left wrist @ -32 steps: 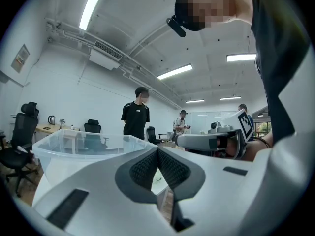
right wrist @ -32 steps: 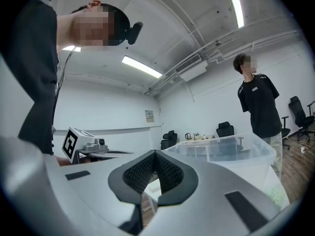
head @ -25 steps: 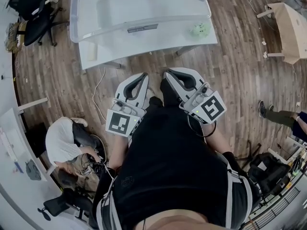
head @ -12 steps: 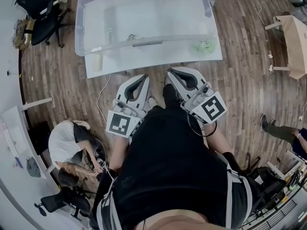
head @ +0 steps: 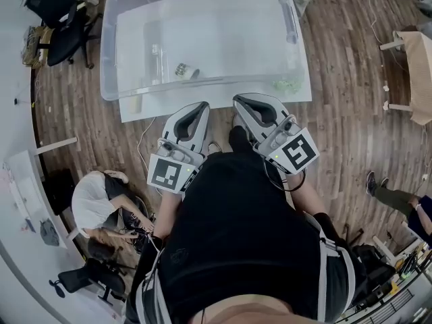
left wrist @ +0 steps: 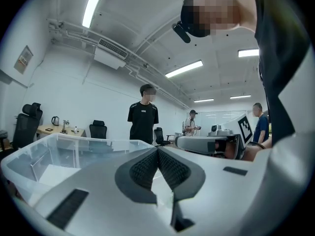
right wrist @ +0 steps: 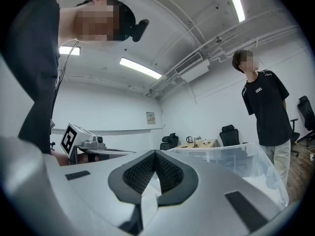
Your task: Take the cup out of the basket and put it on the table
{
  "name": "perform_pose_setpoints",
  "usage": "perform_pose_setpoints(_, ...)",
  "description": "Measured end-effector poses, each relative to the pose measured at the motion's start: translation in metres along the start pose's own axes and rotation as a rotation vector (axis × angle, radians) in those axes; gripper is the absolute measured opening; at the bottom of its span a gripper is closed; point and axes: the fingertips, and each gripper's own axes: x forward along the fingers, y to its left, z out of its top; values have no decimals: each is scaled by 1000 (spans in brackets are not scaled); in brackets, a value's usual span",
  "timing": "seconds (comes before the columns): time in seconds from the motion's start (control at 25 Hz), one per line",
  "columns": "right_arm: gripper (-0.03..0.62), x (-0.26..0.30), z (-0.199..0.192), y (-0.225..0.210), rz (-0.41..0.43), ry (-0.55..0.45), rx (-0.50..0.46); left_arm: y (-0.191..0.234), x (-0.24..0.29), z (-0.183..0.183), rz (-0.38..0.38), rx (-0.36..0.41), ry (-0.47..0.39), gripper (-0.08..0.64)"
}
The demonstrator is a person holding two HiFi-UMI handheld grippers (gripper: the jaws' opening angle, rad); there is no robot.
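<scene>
A clear plastic basket (head: 111, 59) stands on a white table (head: 216, 96) ahead of me. Inside it, near the front wall, lies a small cup (head: 183, 70) with green print. My left gripper (head: 201, 106) and right gripper (head: 237, 101) are held side by side close to my body, at the table's near edge and short of the basket. Both are shut, with nothing between the jaws. In the left gripper view the left gripper (left wrist: 157, 151) points over the basket's rim (left wrist: 59, 137). In the right gripper view the right gripper (right wrist: 155, 154) has the basket (right wrist: 236, 166) to its right.
A small green object (head: 287, 85) lies on the table at the basket's front right corner. A person (head: 91, 201) sits on the floor at my left. Office chairs (head: 54, 19) stand at the far left, wooden furniture (head: 412, 79) at the right. Another person (left wrist: 142, 117) stands beyond the basket.
The table and basket have come lower in the head view and nearer, and the cup inside now shows. Both grippers stay shut by my body.
</scene>
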Motion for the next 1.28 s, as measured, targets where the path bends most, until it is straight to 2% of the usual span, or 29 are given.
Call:
perform_pose_setpoints(0.4,17,-11,2,-56,41,-9,22,-6,55,0,49,9,18,18)
perform_pose_setpoints(0.56,17,-7,6,-62,75,-37,35,-4,62,-2,77,-1,27,18)
perform_pose_setpoints(0.72,17,-5,0,-69,84,-4,45,-3,67,-2,85,-2,38,18)
perform_pose_setpoints(1.0,17,22,-6,-71,101,18,51,26,68,-2,104,-19,33,18)
perform_pose_setpoints(1.28,17,56,0,-76,69,17,31,61,74,6,62,-6,22,18)
